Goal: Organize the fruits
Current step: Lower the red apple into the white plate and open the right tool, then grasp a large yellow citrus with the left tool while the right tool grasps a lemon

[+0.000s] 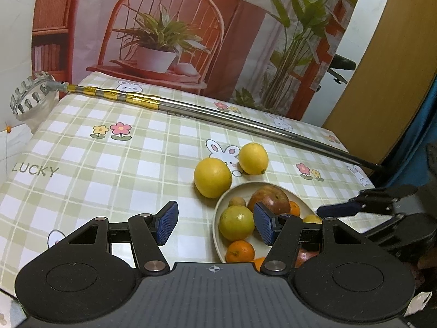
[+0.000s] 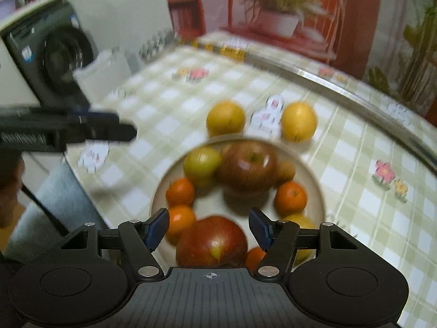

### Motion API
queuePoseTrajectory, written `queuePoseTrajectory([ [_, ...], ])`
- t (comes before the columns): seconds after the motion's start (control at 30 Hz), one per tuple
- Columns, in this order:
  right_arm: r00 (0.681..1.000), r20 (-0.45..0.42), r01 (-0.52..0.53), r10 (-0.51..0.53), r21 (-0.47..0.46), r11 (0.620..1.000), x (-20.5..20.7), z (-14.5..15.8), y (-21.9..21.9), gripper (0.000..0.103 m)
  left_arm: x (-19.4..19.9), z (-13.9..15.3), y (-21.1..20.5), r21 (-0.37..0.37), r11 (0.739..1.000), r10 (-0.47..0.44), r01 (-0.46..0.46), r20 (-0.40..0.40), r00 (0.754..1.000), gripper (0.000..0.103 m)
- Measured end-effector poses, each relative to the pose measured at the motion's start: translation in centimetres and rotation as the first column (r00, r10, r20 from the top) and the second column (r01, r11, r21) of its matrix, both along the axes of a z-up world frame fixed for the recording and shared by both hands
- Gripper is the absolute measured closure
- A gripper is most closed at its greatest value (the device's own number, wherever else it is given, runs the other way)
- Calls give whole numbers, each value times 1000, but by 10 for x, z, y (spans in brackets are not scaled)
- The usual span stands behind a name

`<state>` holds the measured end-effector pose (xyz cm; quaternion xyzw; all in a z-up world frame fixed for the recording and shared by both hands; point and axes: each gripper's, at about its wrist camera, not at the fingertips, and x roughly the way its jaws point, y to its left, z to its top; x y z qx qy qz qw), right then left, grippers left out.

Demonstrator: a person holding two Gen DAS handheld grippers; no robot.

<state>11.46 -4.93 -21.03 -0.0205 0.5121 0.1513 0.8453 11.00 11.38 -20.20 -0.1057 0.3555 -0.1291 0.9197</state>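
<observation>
A cream plate [image 1: 218, 213] [image 2: 314, 175] on the checked tablecloth holds two red apples [image 2: 247, 164] [image 2: 211, 242], a green-yellow fruit [image 1: 236, 222] [image 2: 201, 162], a small brown fruit [image 1: 237, 201] and several oranges [image 1: 240, 251]. Two yellow lemons [image 1: 212, 177] [image 1: 253, 158] lie on the cloth just beyond the plate, also in the right wrist view [image 2: 225, 119] [image 2: 299, 121]. My left gripper [image 1: 215, 222] is open and empty above the plate's left edge. My right gripper [image 2: 209, 231] is open, its jaws on either side of the near apple without touching it. The right view is blurred.
A long metal pole [image 1: 218, 114] with a toothed picker head [image 1: 30, 95] lies across the far side of the table. A printed backdrop stands behind. A washing machine [image 2: 54, 52] stands at left beyond the table edge. The right gripper shows at the right [image 1: 355, 205].
</observation>
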Motion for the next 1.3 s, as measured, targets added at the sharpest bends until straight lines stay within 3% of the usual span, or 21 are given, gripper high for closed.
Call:
queuePoseTrajectory([
  [0.3,984,123,122,-128,53,991,18,12,-46,42,54,-4,-10,10,1000,-22,22,-53,998,39],
  [0.5,963,147,211,-224,101,972,28,3,-76,42,100,-21,-23,-43,999,-17,12,-116,993,33],
  [0.7,950,142,260,-277,125,957,32,-6,-98,42,132,-43,-33,-49,998,16,-26,-185,983,32],
  [0.97,940,108,305,-323,153,940,35,-22,-116,42,148,-67,-43,-43,999,12,-24,-251,968,35],
  [1.07,939,98,313,-330,156,937,36,-27,-118,42,149,-71,-45,-23,999,16,-22,-251,968,45],
  [1.3,938,106,311,-331,170,935,41,-30,-121,42,142,-68,-38,-18,1000,10,-15,-234,972,46],
])
